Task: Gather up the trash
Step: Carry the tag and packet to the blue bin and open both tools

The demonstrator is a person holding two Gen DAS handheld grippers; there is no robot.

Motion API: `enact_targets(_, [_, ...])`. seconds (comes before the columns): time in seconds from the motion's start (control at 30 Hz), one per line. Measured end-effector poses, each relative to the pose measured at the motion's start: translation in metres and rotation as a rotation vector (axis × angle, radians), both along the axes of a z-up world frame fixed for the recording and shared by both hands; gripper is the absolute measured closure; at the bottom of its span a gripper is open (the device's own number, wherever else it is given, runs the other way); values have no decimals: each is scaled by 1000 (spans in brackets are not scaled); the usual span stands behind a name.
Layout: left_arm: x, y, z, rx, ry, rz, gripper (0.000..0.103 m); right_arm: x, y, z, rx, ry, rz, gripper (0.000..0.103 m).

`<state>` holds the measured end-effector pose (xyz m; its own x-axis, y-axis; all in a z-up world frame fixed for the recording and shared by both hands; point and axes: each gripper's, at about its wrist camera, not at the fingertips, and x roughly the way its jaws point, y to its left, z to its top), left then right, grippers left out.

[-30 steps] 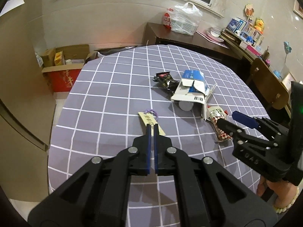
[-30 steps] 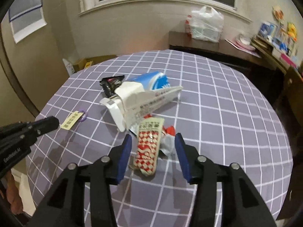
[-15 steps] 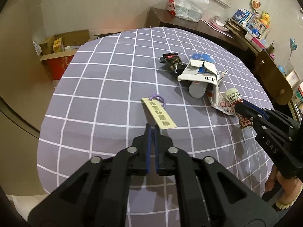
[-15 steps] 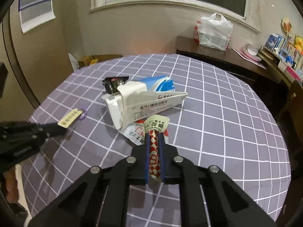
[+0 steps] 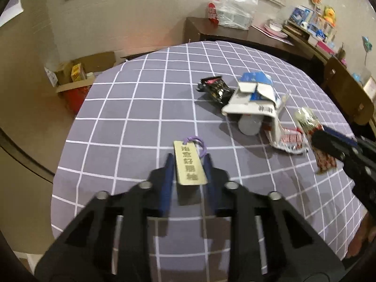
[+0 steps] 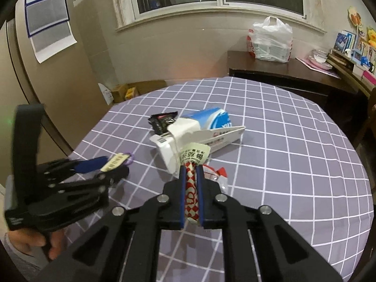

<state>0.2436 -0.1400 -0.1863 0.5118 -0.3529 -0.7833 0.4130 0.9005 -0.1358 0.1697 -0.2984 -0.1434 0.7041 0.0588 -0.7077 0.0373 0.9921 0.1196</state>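
The tan tag [image 5: 189,163] lies on the checked tablecloth [image 5: 131,108] straight ahead of the left gripper [image 5: 188,164], its long axis running along the fingers, between jaws that are opening and not pressing it. The right gripper [image 6: 190,176] is clamped on the red-and-white wrapper [image 6: 191,188] (its far end hides part of the white carton [image 6: 183,136] behind); whether the tag's lower end is off the cloth is hard to tell

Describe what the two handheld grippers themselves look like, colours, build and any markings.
Both the left gripper and the right gripper have matte black angular linkage frames with silver round pivot bolts, ending in two narrow fingers faced with blue pads. The left one's side carries small pale lettering, too blurred to read. No cables show.
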Motion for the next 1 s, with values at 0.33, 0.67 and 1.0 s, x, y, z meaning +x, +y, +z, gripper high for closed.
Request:
enact_targets(0.33, [-24,40,27,-111,-68,3,85,-10,27,24,23,-28,45,94])
enact_targets(0.67, [-60,144,48,-131,-128,124,85,-11,124,46,27,-48,200,94])
enact_targets(1.0, [-79,280,29,-97,-102,347,85,9,283,22,67,14,458,94])
